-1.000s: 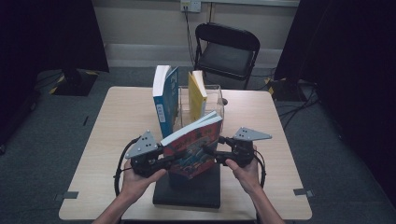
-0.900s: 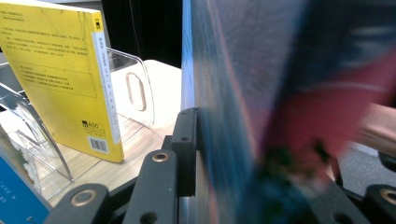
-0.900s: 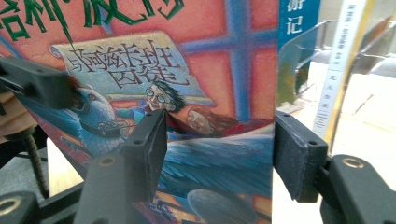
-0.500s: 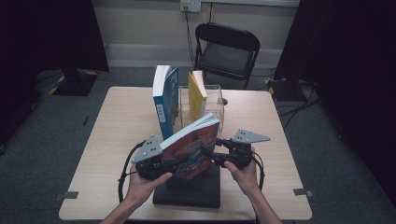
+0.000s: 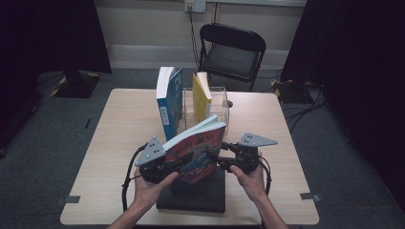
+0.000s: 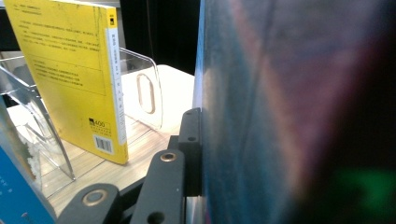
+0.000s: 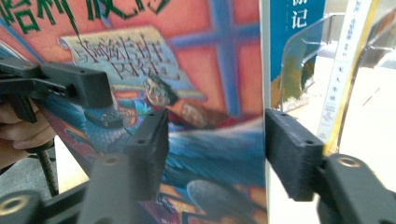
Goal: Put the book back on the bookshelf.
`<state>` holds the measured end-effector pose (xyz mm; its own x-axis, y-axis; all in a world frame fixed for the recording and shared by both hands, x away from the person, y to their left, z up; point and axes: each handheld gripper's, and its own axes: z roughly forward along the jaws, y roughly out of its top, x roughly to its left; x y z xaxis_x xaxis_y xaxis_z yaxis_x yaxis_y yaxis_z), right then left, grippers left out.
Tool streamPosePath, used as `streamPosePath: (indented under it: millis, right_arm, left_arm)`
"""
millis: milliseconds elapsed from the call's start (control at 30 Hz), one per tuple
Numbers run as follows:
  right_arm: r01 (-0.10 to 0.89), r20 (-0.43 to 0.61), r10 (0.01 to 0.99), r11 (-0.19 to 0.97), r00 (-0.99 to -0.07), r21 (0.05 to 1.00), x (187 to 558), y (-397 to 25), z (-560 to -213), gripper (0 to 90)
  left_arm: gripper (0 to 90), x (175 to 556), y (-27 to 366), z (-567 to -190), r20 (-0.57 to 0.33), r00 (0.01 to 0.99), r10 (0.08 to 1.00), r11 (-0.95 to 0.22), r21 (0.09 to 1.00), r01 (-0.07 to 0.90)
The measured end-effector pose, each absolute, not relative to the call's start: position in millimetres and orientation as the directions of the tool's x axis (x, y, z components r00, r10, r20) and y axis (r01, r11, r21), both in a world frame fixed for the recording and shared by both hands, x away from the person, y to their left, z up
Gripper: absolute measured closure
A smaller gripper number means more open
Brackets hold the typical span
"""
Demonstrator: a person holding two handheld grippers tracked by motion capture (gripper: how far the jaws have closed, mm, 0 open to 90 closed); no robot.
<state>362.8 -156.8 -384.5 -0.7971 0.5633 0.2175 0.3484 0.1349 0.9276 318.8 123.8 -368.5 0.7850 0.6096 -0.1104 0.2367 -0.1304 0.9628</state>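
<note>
Illustrated paperback (image 5: 197, 151), red-and-blue cover, held up in the air over the near middle of the bench (image 5: 119, 138), tilted, spine side low toward the person, above a black block (image 5: 193, 195) lying at the near edge. Left tongs (image 5: 177, 163) clamp its left edge; in the left gripper view one black jaw lies flat against the cover (image 6: 280, 116), the other jaw hidden behind the book, so closed on it as far as can be judged. Right tongs (image 5: 216, 160) straddle the right edge; right gripper view shows the jaws either side of the cover (image 7: 187, 93), the right one with a thin gap to the book edge, so whether they really pinch it I cannot tell.

Progress: looks like shelving the book into the clear acrylic rack (image 5: 220, 102) just behind it. Lifted and carried, not yet in a slot. Left: tip it upright, slide it into a free compartment, let go.

Rack contents: yellow book (image 5: 201, 95) standing upright in a middle slot, blue book (image 5: 169, 101) standing upright at the rack's left end. Which divider holds the blue one is unclear. Slot right of the yellow book looks free. Folding chair (image 5: 231, 50) beyond the bench.
</note>
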Motion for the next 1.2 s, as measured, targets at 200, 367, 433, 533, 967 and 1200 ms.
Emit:
streamPosePath:
  millis: [200,367,433,533,967,1200]
  right_arm:
    - [0.402,0.227,0.628,0.150,-0.745,0.903,354.9,-181.5,-401.6,30.5]
    - [0.454,0.221,0.703,0.161,-0.676,0.876,349.8,-212.2,-419.0,25.0]
    - [0.481,0.219,0.734,0.164,-0.643,0.861,348.6,-224.8,-426.1,23.4]
    - [0.511,0.206,0.771,0.174,-0.602,0.842,346.7,-240.2,-435.5,21.8]
    - [0.648,0.124,0.871,0.252,-0.476,0.719,357.5,-275.2,-483.1,18.6]
    - [0.638,0.035,0.871,0.331,-0.490,0.695,361.3,-266.0,-492.4,16.6]
  left_arm:
    - [74.4,323.4,130.5,-369.1,-0.143,0.773,0.618,-0.106,0.959,0.263]
    - [74.5,327.0,137.7,-370.0,-0.185,0.749,0.636,-0.073,0.952,0.297]
    - [74.5,328.7,141.7,-370.8,-0.198,0.741,0.642,-0.060,0.950,0.306]
    - [74.5,329.5,147.1,-371.4,-0.217,0.729,0.649,-0.049,0.944,0.325]
    - [74.6,330.1,154.1,-370.6,-0.235,0.711,0.663,-0.040,0.937,0.347]
    - [74.6,337.3,149.8,-364.1,-0.231,0.686,0.690,-0.039,0.934,0.354]
